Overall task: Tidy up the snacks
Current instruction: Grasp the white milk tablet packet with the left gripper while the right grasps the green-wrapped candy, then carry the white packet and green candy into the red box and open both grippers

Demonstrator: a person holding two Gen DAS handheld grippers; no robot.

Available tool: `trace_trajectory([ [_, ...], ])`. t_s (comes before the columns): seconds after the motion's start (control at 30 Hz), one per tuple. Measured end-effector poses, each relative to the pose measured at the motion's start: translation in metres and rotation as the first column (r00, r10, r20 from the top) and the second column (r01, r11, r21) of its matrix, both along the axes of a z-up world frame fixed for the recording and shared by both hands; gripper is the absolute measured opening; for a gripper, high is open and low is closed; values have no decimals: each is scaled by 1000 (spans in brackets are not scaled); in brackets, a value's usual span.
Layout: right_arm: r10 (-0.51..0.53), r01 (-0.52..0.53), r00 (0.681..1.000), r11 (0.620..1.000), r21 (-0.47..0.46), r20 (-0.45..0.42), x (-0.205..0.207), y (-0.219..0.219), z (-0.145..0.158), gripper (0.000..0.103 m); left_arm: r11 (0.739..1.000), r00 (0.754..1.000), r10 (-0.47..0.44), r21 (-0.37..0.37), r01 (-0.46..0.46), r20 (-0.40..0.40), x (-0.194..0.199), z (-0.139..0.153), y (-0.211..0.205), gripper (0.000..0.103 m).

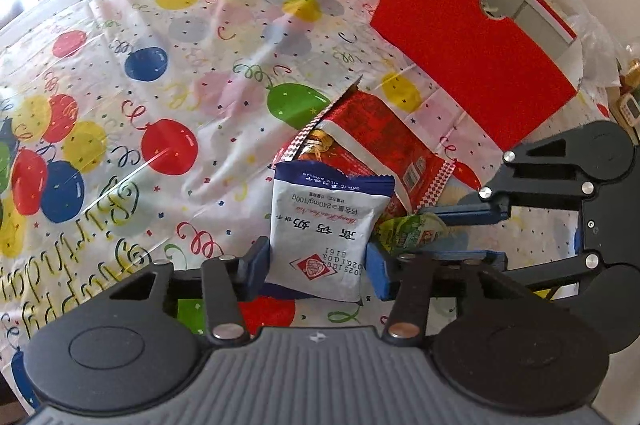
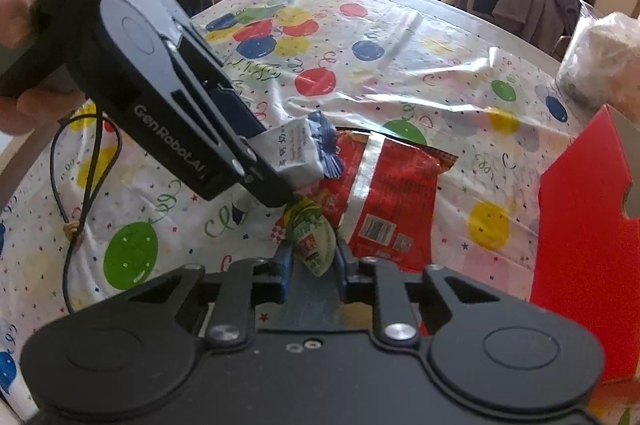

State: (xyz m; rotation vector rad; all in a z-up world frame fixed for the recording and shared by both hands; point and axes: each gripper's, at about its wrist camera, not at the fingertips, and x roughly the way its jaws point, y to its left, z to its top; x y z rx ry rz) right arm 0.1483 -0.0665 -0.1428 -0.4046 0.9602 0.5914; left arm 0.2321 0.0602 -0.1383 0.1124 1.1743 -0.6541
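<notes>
We have both tools down on the small heap of snacks at the middle of the bench, which wears a glossy plastic cloth printed with coloured balloons (image 1: 168, 37). The left gripper (image 1: 318, 267) has its jaws clenched on the white and blue foil biscuit packet (image 1: 324, 225), pads pressing its two sides. The right gripper (image 2: 312, 267) has its jaws clenched on the small green and white wrapped sweet (image 2: 314, 245), just beside the packet. Beneath and beyond both lies the large red foil snack bag (image 1: 372, 141), flat on the cloth and ungripped. The open red cardboard box with grey inside walls (image 1: 460, 37) stands to the far right, apart from the heap; as far as we can see into it, no snack shows inside, so we judge the sorting barely begun, with two items grasped but not lifted and the red bag left to do. The left wrist view alone shows the box's open top and the orange object behind it; the right wrist view alone shows the hand (image 2: 16, 21) on the left tool, the dark cable (image 2: 76, 185) lying on the cloth at near left, and the room beyond.
</notes>
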Motion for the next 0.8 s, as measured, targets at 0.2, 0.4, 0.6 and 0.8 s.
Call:
trace_trajectory([
  [0.2,-47,47,999,998,46,-13,-2,-13,3,16,998,998,65,-11,-65,-1,-7,6,6,49],
  [0.4,-86,87,996,993,84,-20,-6,-28,10,15,993,993,116,-34,-116,-2,-18,17,9,49],
  [0.6,-105,104,994,987,122,1,-13,-45,25,15,986,986,167,-27,-166,26,-32,30,3,49],
  [0.8,-137,131,990,978,165,23,-16,-71,50,15,977,975,215,-2,-215,49,-40,51,-14,48],
])
